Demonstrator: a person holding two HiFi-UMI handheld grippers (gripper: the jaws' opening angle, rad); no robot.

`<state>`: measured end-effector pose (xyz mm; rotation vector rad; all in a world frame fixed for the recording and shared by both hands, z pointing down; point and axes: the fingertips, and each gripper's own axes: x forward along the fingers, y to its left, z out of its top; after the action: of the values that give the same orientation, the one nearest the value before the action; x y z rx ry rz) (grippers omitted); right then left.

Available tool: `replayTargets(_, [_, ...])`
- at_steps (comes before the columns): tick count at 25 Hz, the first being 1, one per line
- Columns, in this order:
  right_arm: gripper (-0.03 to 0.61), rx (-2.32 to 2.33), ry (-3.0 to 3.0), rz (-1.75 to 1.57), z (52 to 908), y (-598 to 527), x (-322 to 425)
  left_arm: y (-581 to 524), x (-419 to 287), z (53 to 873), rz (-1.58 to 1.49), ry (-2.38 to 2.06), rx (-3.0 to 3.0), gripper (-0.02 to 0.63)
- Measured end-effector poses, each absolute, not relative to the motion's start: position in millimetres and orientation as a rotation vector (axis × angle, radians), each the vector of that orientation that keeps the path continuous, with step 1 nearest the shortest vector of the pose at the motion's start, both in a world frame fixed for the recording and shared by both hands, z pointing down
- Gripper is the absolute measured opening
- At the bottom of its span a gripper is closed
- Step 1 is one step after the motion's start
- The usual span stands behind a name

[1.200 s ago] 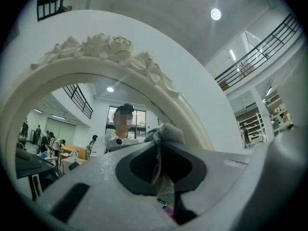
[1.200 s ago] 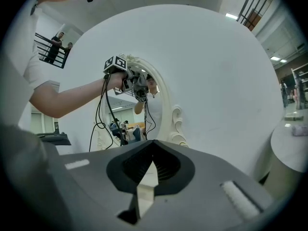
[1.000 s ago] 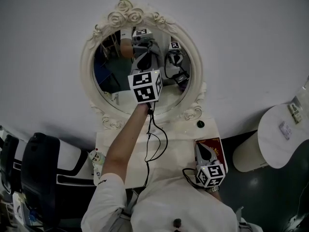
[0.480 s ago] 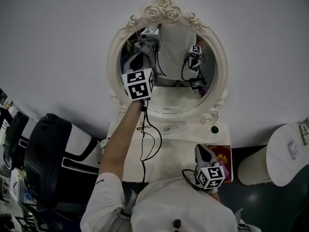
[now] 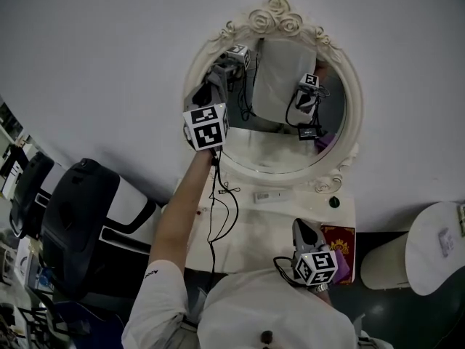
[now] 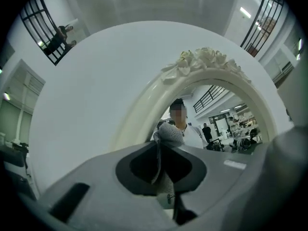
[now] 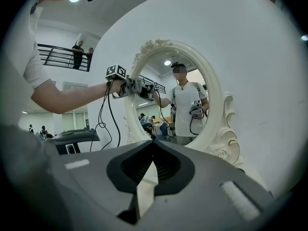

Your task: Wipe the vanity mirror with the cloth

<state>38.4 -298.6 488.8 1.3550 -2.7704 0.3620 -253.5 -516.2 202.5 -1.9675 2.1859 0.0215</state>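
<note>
The oval vanity mirror [image 5: 280, 115] in its cream rose-carved frame [image 5: 275, 14] hangs on the white wall. My left gripper [image 5: 212, 86] is raised to the glass's upper left edge and is shut on a grey cloth [image 5: 200, 91]. In the left gripper view the cloth [image 6: 169, 133] bunches out past the closed jaws, right in front of the frame [image 6: 154, 93]. My right gripper [image 5: 306, 237] hangs low over the vanity top, shut with nothing in it. In the right gripper view its jaws meet at the tips [image 7: 153, 142], and the mirror [image 7: 180, 95] stands ahead.
The cream vanity top [image 5: 251, 227] carries a small white bar [image 5: 272, 195], a dark knob [image 5: 334, 202] and a red box [image 5: 340, 240]. A black cable [image 5: 218, 209] hangs from the left gripper. A black chair [image 5: 73, 217] stands at the left, a white round stool [image 5: 432, 249] at the right.
The left gripper with the cloth has travelled from the glass's lower middle to its upper left edge. The head view has swung, shifting the mirror right. The right gripper has stayed low.
</note>
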Motion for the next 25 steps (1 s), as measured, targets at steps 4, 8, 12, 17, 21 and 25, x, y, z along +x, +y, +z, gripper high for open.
replayTargets(4, [0.008, 1.385, -2.758, 0.372, 491, -296, 44, -512, -245, 203, 0.073, 2.174, -1.983, 0.023])
replayTargets(8, [0.008, 1.465, -2.720, 0.388, 494, -296, 64, -503, -209, 196, 0.134, 2.077, -2.060, 0.023])
replayTargets(12, [0.008, 1.514, -2.697, 0.383, 493, -293, 74, -497, -146, 194, 0.154, 1.911, -2.196, 0.023])
replayTargets(17, [0.008, 1.597, -2.654, 0.369, 493, -286, 92, -503, -69, 205, 0.149, 1.731, -2.349, 0.024])
replayTargets(21, [0.008, 1.729, -2.583, 0.375, 495, -280, 122, -511, -16, 222, 0.142, 1.635, -2.451, 0.023])
replayTargets(25, [0.008, 1.837, -2.511, 0.381, 496, -272, 149, -519, 34, 236, 0.127, 1.545, -2.533, 0.025])
